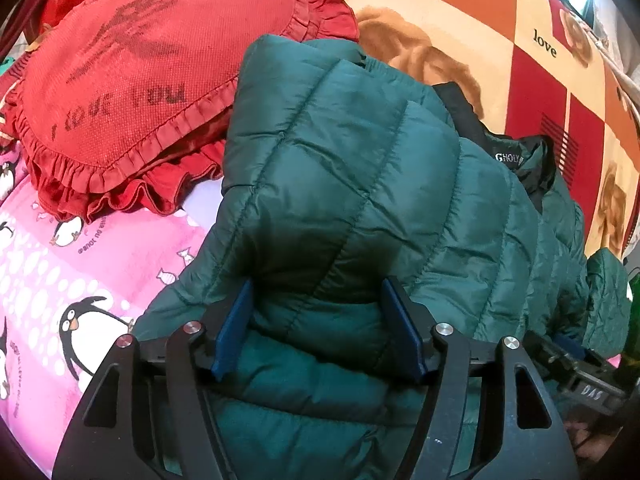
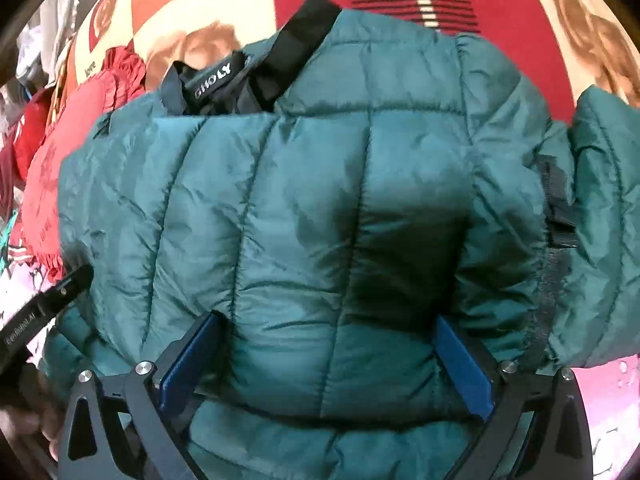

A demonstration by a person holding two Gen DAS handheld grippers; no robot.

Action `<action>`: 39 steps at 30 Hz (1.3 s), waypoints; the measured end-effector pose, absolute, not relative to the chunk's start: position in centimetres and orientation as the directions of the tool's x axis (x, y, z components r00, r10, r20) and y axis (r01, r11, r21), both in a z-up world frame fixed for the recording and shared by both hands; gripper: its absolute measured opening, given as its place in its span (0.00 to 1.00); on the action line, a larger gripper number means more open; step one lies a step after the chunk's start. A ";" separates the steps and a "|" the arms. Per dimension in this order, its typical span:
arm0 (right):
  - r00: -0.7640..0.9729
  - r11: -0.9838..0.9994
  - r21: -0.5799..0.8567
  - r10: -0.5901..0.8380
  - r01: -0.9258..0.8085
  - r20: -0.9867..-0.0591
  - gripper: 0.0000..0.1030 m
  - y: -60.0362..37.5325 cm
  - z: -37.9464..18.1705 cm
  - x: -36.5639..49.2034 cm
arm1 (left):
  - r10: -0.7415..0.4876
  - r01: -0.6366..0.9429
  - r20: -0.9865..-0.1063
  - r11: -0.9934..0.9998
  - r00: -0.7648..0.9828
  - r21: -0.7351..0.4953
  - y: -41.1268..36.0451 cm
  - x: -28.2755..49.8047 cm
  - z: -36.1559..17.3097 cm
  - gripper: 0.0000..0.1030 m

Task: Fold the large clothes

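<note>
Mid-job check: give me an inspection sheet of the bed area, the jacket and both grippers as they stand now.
Surface: pink penguin blanket beside a red and orange checked blanket.
Job's things: green puffer jacket, bunched, black lining and label showing at the collar.
Clutter: red frilled pillow beside the jacket.
Grippers: left gripper with pads either side of a jacket fold, grip unclear; right gripper wide open, jacket padding between its jaws.
Cables: nothing seen.
Surroundings: pale items at the frame edges, too blurred to name.
</note>
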State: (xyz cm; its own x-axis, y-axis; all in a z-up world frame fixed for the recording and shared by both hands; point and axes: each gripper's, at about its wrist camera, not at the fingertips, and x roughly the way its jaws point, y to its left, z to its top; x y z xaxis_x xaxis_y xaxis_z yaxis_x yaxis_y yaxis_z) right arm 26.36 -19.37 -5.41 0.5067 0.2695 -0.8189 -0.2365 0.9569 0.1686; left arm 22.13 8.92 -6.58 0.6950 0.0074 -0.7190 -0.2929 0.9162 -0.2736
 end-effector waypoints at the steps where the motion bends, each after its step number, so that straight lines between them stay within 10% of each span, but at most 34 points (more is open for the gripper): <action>1: 0.516 0.959 0.172 0.268 -0.227 -0.813 1.00 -19.7 -4.9 26.2 | 0.007 -0.293 -0.718 0.916 0.696 -0.275 8.9 22.1 -6.6 0.64; 15: 0.613 0.955 0.176 0.288 -0.237 -0.736 0.99 -22.2 -1.1 24.5 | 0.011 -0.290 -0.712 0.918 0.702 -0.272 9.0 21.5 -6.3 0.64; 28: 0.764 0.857 0.226 -0.258 0.464 -0.591 0.99 -53.0 1.8 20.2 | 0.032 -0.257 -0.702 0.941 0.711 -0.218 7.7 21.2 -5.9 0.64; 39: 0.797 0.792 0.481 -0.014 0.378 -0.603 0.96 -61.8 -2.1 23.8 | 0.031 -0.246 -0.708 0.948 0.706 -0.204 7.3 21.7 -5.9 0.64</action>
